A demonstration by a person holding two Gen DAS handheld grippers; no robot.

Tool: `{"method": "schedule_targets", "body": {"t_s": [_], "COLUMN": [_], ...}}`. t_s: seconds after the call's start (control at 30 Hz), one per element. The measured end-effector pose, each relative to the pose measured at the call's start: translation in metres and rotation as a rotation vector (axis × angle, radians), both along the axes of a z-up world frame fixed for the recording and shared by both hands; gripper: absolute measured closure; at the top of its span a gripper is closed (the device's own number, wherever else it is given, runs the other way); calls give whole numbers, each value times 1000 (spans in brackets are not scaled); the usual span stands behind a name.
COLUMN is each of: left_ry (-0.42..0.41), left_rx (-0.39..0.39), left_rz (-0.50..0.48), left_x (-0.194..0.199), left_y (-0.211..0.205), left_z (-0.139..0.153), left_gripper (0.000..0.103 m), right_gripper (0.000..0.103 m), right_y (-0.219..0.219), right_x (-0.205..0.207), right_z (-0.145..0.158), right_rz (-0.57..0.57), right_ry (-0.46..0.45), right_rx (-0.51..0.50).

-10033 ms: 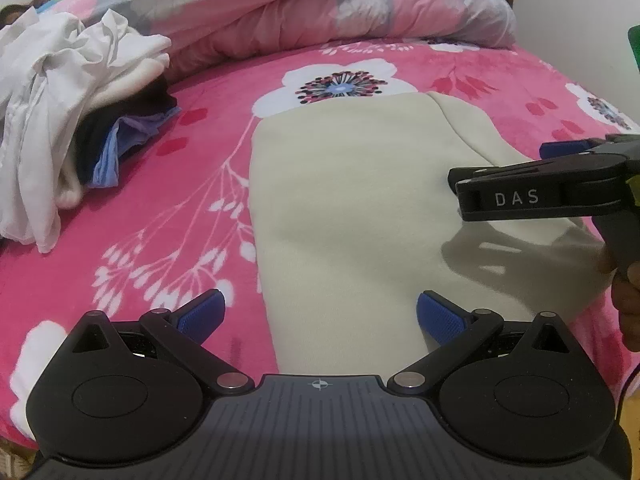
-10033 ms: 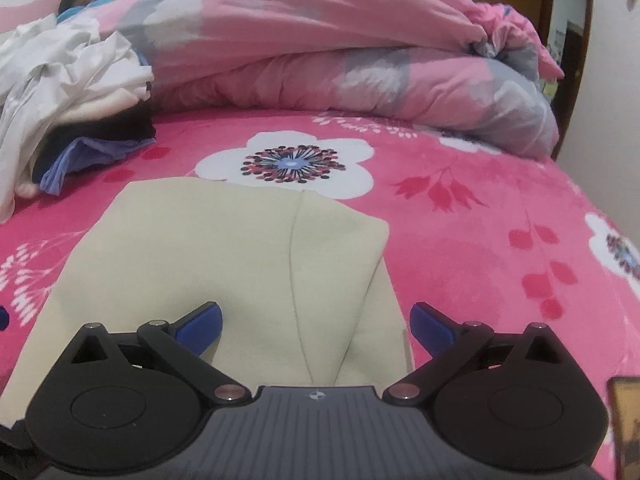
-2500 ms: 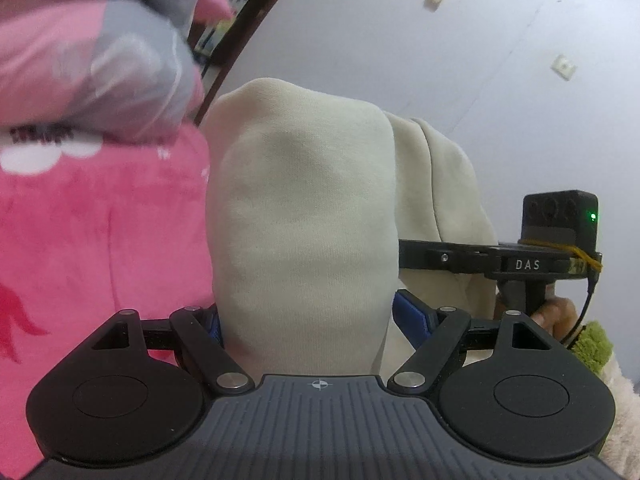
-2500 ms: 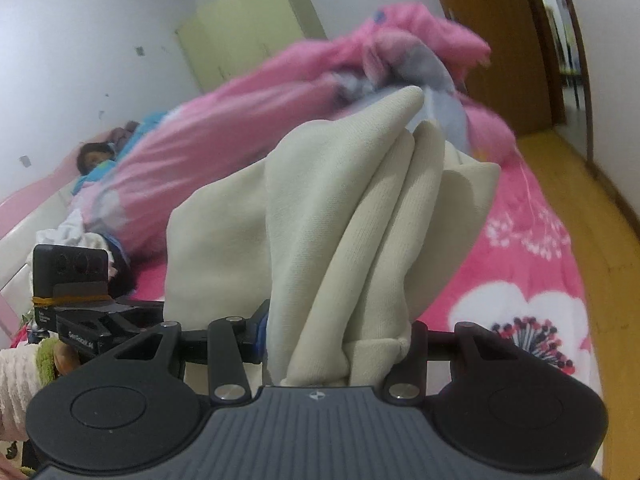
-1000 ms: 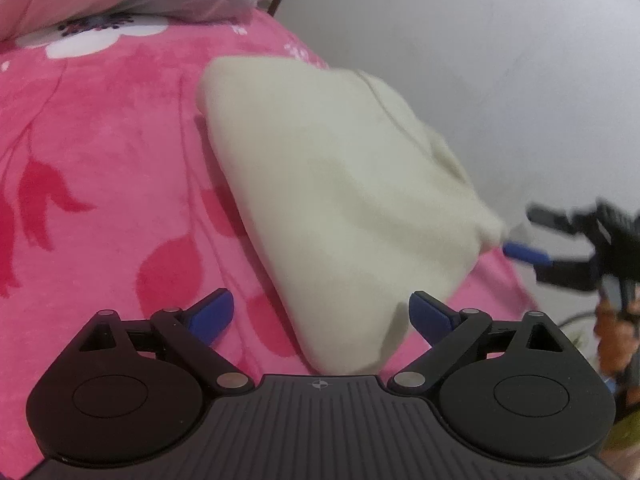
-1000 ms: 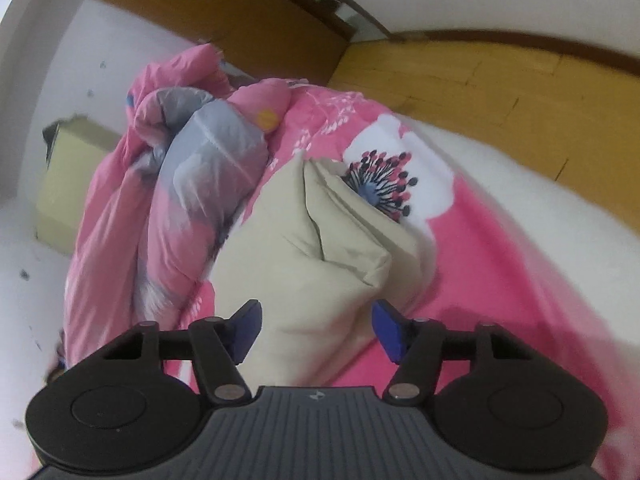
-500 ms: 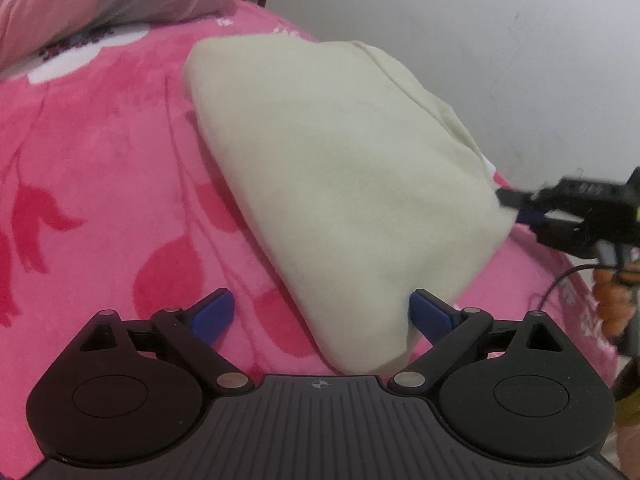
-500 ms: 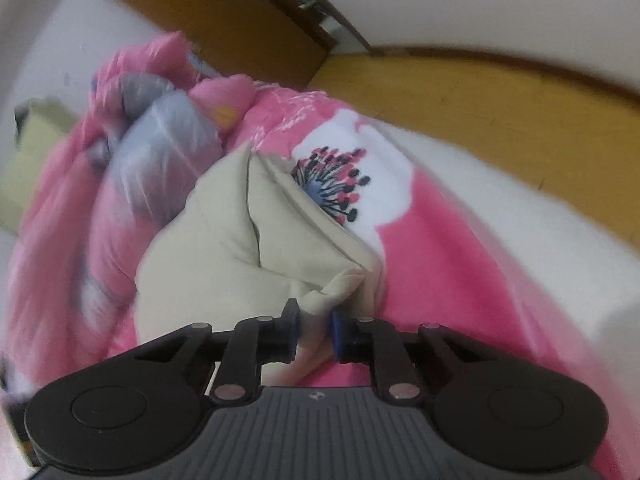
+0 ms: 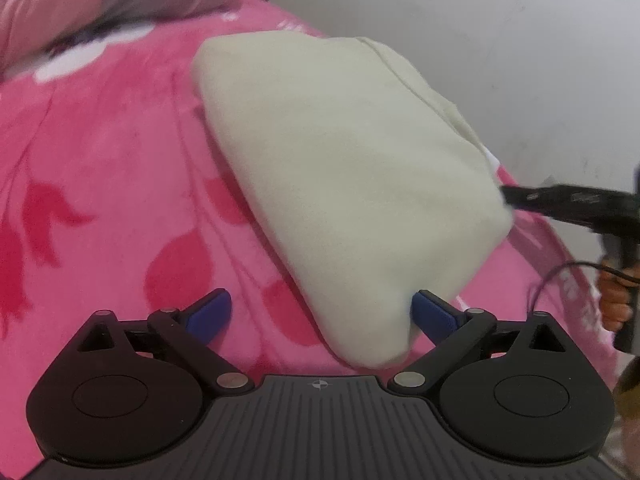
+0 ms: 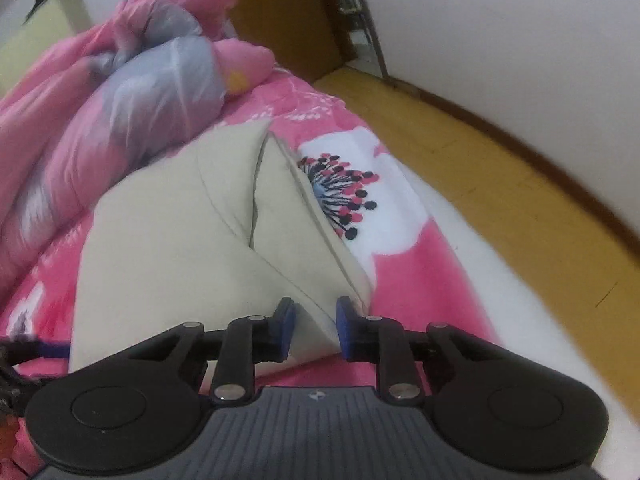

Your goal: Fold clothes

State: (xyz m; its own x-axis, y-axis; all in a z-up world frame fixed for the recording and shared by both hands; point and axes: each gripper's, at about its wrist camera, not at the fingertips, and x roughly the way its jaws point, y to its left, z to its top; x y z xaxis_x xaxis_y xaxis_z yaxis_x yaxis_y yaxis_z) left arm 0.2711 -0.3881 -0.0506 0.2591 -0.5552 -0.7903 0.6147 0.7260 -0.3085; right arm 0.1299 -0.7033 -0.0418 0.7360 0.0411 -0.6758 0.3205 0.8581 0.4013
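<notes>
A folded cream garment [image 9: 340, 168] lies on the pink flowered bedspread [image 9: 100, 200] near the bed's edge. My left gripper [image 9: 320, 314] stands open low over the bed. The garment's near corner lies between its blue pads, close to the right pad [image 9: 432, 312]. My right gripper [image 10: 314, 322] is shut on another corner of the cream garment [image 10: 180, 240], with cloth pinched between its pads. In the left wrist view the right gripper [image 9: 510, 198] comes in from the right and meets the garment's right corner. A hand [image 9: 616, 300] holds its handle.
A rolled pink and grey quilt [image 10: 120, 120] lies along the far side of the bed. A white wall [image 9: 480, 40] stands close behind the garment. Beyond the bed's edge are a wooden floor [image 10: 500, 168] and a brown door [image 10: 288, 20].
A second ago the right jaws stood open around the garment's corner; they have since shut on it. The right gripper rolled and shifted a little. The left gripper stays open in place.
</notes>
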Motion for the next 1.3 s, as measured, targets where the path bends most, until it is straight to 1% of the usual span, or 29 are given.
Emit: {"method": "schedule_targets", "body": {"t_s": [0.03, 0.07, 0.13, 0.2, 0.33, 0.4, 0.47, 0.5, 0.6, 0.67, 0.7, 0.73, 0.77, 0.8, 0.87, 0.9, 0.93, 1.0, 1.03, 1.1, 1.23, 1.3], "left_ry": [-8, -37, -99, -145, -247, -308, -361, -377, -403, -408, -403, -394, -386, -383, -392, -402, -412, -441, -455, -479, -558, -608], "left_rx": [8, 21, 51, 66, 58, 63, 58, 47, 4, -42, -62, -76, -87, -87, -83, -80, -77, -59, -48, -29, -7, 21], "left_rz": [7, 9, 14, 23, 7, -9, -23, -25, -21, -6, 9, 18, 27, 34, 34, 29, 25, 14, 18, 30, 74, 115], "left_x": [-1, -5, -13, -22, -53, -76, -97, -109, -142, -161, -171, -177, -183, -189, -200, -206, -211, -223, -227, -234, -247, -251], "left_y": [4, 8, 18, 30, 57, 72, 88, 97, 119, 131, 136, 140, 143, 144, 145, 146, 146, 146, 147, 148, 149, 147], "left_z": [7, 16, 35, 58, 114, 142, 168, 178, 197, 198, 196, 192, 189, 186, 182, 180, 177, 175, 174, 174, 177, 179], "left_gripper": [9, 9, 9, 9, 8, 6, 4, 2, 0, 0, 0, 0, 0, 0, 0, 0, 0, 0, 0, 0, 0, 0], "right_gripper": [80, 80, 80, 80, 79, 79, 79, 78, 75, 67, 60, 56, 56, 55, 41, 28, 23, 19, 13, 8, 4, 3], "right_y": [-3, -2, 4, 10, 37, 54, 72, 82, 109, 129, 139, 150, 161, 173, 193, 202, 210, 223, 228, 237, 242, 244], "right_x": [-8, -18, -44, -77, -147, -175, -205, -219, -249, -262, -267, -272, -276, -279, -285, -289, -292, -297, -297, -296, -293, -292], "right_z": [11, 25, 56, 89, 150, 170, 183, 187, 186, 181, 178, 175, 172, 170, 166, 164, 163, 162, 162, 164, 169, 172], "right_rz": [-23, -29, -21, -18, -6, -3, -2, -5, -19, -24, -26, -28, -31, -34, -43, -48, -50, -55, -57, -64, -88, -99], "right_ry": [-18, -36, -61, -80, -137, -164, -200, -218, -245, -258, -264, -269, -272, -278, -298, -307, -312, -320, -320, -322, -315, -313], "right_rx": [18, -5, -91, -160, -280, -313, -320, -316, -269, -250, -244, -247, -261, -276, -296, -304, -311, -335, -349, -374, -397, -420]}}
